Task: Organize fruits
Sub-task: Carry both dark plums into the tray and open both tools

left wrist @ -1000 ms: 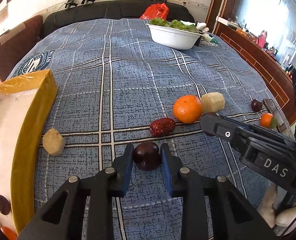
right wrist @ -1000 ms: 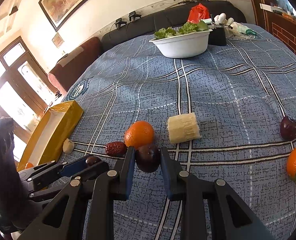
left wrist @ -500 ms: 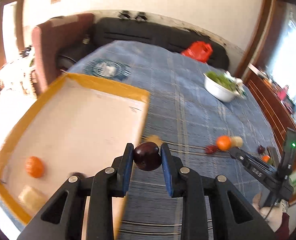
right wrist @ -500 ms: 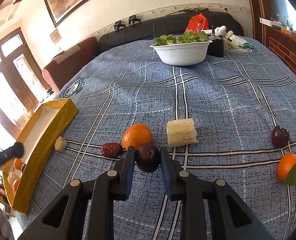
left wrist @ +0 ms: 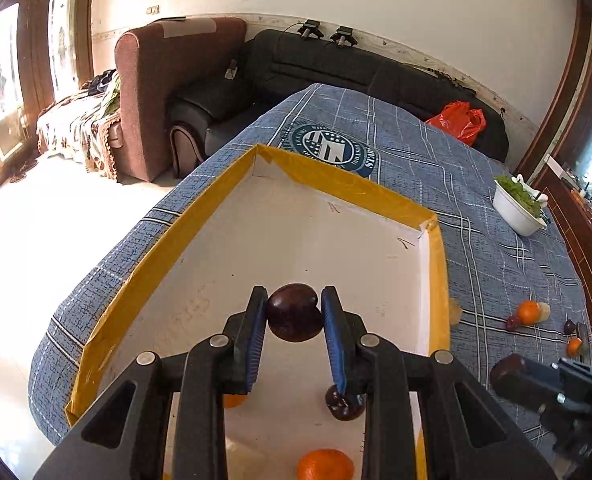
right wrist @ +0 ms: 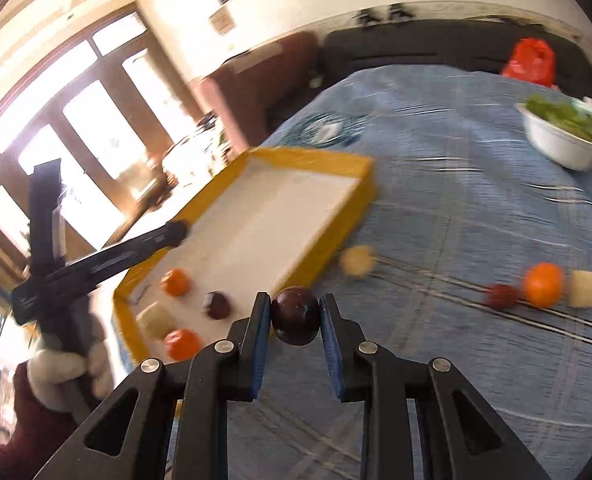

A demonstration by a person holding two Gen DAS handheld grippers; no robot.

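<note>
Dark maroon and glossy, the plum in my left gripper (left wrist: pixel 294 316) is clamped between both blue pads (left wrist: pixel 255 332), hanging above the white floor of the yellow-rimmed tray (left wrist: pixel 199 208). My right gripper (right wrist: pixel 296 318) is squeezed on a second dark plum (right wrist: pixel 296 314) the same way; it hangs above the blue plaid cloth (right wrist: pixel 456 184), just short of the tray's near corner, and that view is smeared with motion.

To set the left plum (left wrist: pixel 293 312) down well, I judge I should lower it until it nearly touches the tray floor before parting the fingers, and pick a bare patch away from the fruit already lying there, since a round fruit dropped from height would likely roll into its neighbours or against the rim. The right one should clear the yellow wall first, then come down the same gentle way, without crossing the left gripper.

Counting from the right wrist view: inside the tray lie two oranges (right wrist: pixel 175 282), one dark plum-like fruit (right wrist: pixel 217 305) and one pale chunk (right wrist: pixel 155 320). Out on the cloth I count one pale chunk (right wrist: pixel 358 260) just beside the tray wall, then, well apart from it, a red date (right wrist: pixel 502 295), one orange (right wrist: pixel 543 284) and another pale chunk (right wrist: pixel 584 288) in a row. The left view shows a further dark fruit (left wrist: pixel 569 326) and a small orange (left wrist: pixel 574 347) beyond them. One white bowl of greens (right wrist: pixel 560 148) stands far back.
</note>
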